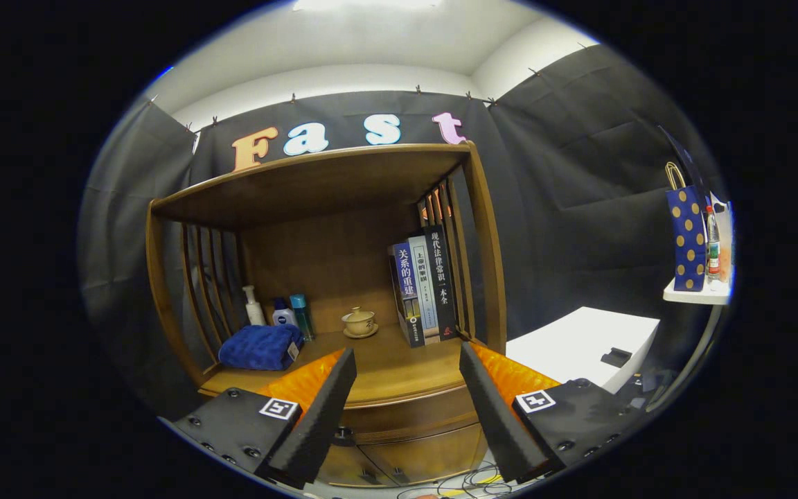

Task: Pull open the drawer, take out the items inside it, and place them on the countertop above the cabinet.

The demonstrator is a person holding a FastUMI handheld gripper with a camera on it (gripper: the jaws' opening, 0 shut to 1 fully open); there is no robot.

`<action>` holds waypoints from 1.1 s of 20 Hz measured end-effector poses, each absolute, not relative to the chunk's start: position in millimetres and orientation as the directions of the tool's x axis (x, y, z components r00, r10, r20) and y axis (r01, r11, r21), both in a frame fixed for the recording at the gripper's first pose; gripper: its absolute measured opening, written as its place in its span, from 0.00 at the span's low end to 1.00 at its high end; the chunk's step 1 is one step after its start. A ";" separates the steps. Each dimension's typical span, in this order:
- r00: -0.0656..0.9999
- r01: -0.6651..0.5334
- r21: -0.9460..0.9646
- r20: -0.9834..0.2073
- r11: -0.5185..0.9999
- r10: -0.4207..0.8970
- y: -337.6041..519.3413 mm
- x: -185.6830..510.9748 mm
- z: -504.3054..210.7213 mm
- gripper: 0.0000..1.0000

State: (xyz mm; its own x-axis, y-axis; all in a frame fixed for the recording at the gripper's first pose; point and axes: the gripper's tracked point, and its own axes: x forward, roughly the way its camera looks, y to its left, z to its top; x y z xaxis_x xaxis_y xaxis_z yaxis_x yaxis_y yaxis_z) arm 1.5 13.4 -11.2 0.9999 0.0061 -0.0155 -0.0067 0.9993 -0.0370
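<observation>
- The gripper (407, 374) hangs in front of the wooden cabinet (489, 277) with its two fingers spread wide and nothing between them.
- Between and below the fingertips sits the drawer (409, 416), its curved front flush with the cabinet, so to my eye it is not yet pulled open. A small dark knob seems to peek out beside the left finger, though I can't be sure.
- Whatever lies inside the drawer is hidden, so I can't say what must come out.
- The countertop (385, 367) above it already carries a folded blue towel (260, 346), three toiletry bottles (281, 313), a lidded teacup on a saucer (359, 323) and a row of upright books (423, 291) at the right.
- There is bare wood in the middle front, which looks like the likeliest landing spot.
- By my reckoning, the whole job remains: grasp the pull, draw the drawer out, lift items up.
</observation>
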 end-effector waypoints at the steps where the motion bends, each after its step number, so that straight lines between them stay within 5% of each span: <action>1: 1.000 -0.011 -0.036 -0.018 0.999 0.010 16.5 3.3 -12.7 0.98; 22: 0.969 -0.182 -0.094 -0.183 0.979 0.163 119.3 47.7 -186.2 0.99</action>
